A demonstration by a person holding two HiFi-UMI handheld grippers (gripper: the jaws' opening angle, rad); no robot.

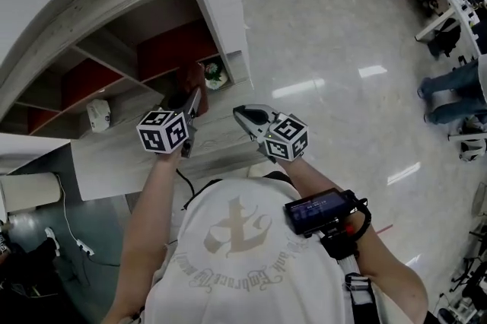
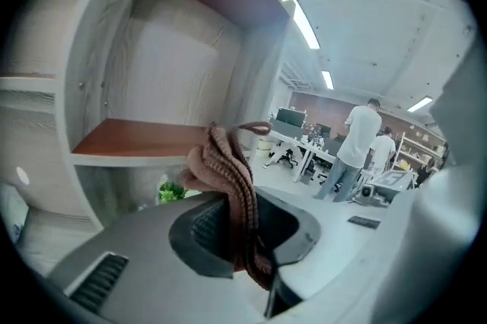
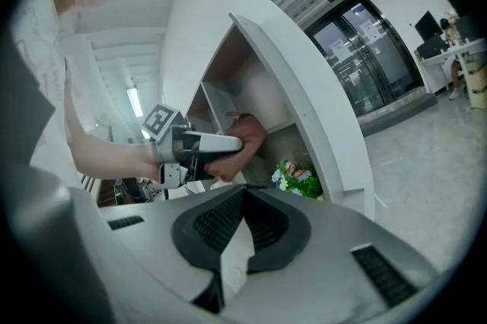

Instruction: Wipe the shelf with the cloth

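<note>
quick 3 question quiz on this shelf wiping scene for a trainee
1. True or false: the right gripper holds the cloth.
2. What stands in the shelf near the cloth? A) flowers B) a mug C) a book
3. Fill in: the left gripper is clamped on a ____ cloth.

Key: 1 false, its jaws are together with nothing between them; 2 A; 3 brown.

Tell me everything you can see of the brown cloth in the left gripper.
The brown ribbed knitted cloth looks soft, bunched into folds, with a small loop at its top. The left gripper is shut on its lower part, so it stands up from the jaws, before the white shelf. Nothing else seems to touch it.
</note>
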